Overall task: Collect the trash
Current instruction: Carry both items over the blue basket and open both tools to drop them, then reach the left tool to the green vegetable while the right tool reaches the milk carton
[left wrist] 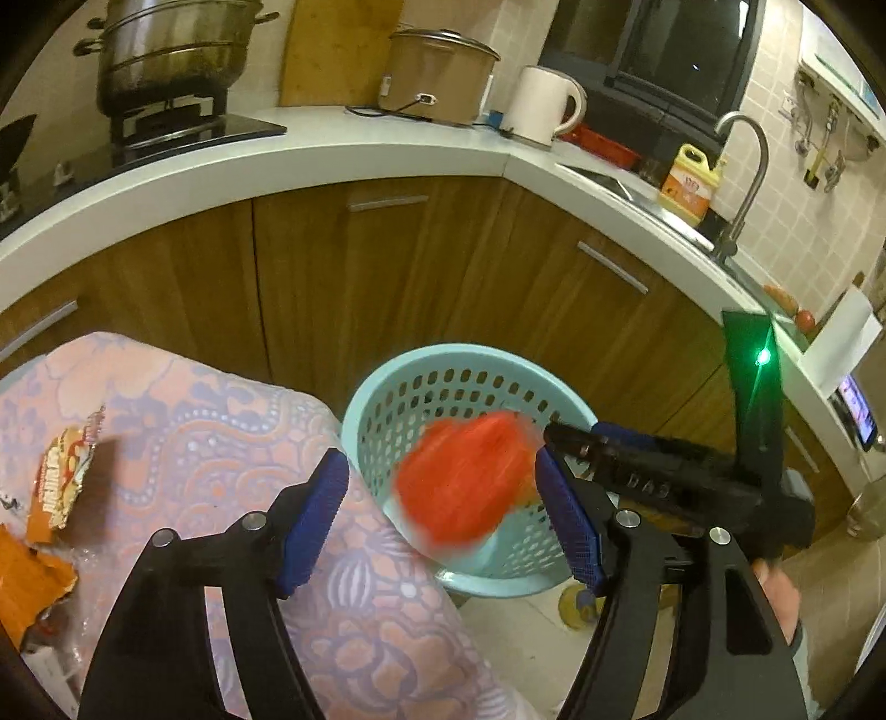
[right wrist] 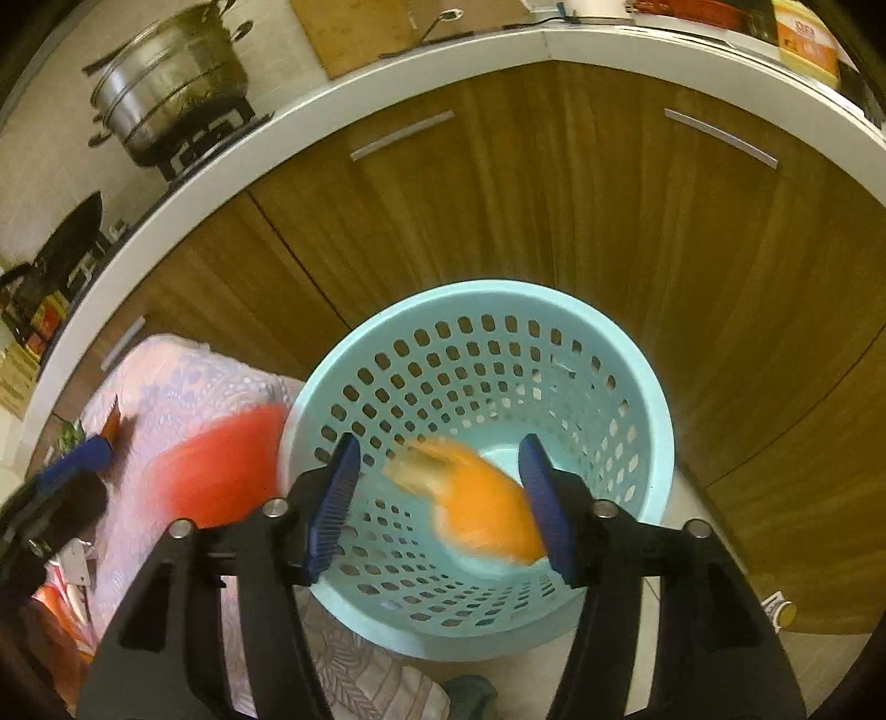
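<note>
Both grippers — left point(left wrist: 443, 498), right point(right wrist: 443, 498) — are seen spread wide, nothing gripped; blurred red wrapper point(left wrist: 462, 482) and orange wrapper point(right wrist: 487, 509) are seen at the blue basket point(right wrist: 637, 399).

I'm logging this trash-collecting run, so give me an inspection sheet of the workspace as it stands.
Surface: table under a pink patterned cloth.
Job's things: light-blue perforated basket on the floor beside the table; blurred red piece at the basket mouth; blurred orange piece inside the basket.
Clutter: snack wrapper and torn orange packaging on the cloth.
Grippers: left gripper and right gripper both open, holding nothing.
Cables: cord on the counter by the rice cooker.
Surroundings: steamer pot, kettle, faucet, wooden cabinets.
</note>
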A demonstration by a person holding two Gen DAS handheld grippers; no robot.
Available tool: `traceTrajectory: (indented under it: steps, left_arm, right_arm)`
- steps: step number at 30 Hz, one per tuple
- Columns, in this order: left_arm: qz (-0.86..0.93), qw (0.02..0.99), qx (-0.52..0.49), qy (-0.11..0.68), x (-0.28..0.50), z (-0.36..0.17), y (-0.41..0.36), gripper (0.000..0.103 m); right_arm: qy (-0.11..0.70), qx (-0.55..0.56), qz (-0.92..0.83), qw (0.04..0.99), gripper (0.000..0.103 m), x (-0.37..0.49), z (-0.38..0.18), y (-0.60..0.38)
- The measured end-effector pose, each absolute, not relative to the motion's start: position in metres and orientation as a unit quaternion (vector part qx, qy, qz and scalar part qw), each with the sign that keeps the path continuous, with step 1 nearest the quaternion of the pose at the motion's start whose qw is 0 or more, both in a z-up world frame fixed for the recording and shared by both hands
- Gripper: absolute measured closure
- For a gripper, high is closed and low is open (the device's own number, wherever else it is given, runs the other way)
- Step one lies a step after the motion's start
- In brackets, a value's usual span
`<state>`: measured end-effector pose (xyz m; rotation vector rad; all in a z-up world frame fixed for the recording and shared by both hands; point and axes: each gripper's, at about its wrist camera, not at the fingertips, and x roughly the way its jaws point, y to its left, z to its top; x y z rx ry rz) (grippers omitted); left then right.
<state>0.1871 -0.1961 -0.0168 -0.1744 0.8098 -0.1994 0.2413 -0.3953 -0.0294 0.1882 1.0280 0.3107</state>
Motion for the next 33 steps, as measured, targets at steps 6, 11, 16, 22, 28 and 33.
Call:
traceTrajectory:
  steps: [6,11,16,22,28,33]
  left_arm:
    - [-0.095,0.922,-0.068,0.369,0.167,-0.007,-0.191,0.035]
    - [-0.094,0.928,-0.073,0.353,0.151,0.006,-0.180,0.035]
    - [-0.085,0.937,-0.082,0.329,0.121,0.024,-0.163,0.035]
    - [-0.055,0.949,-0.095,0.294,0.073,0.048,-0.122,0.033]
    - [0.008,0.959,-0.115,0.259,0.023,0.066,-0.059,0.033]
    - [0.062,0.960,-0.132,0.240,-0.014,0.071,-0.003,0.033]
  right_arm:
    - [0.473,0.095,0.148,0.863,0.047,0.238,-0.019,-0.398]
    - [0.438,0.075,0.164,0.881,0.047,0.222,0.006,-0.377]
    - [0.404,0.059,0.194,0.892,0.047,0.199,0.033,-0.348]
    - [0.354,0.036,0.258,0.898,0.047,0.164,0.062,-0.295]
    - [0.311,0.002,0.332,0.890,0.048,0.127,0.077,-0.227]
    - [0.316,-0.018,0.385,0.867,0.061,0.107,0.075,-0.176]
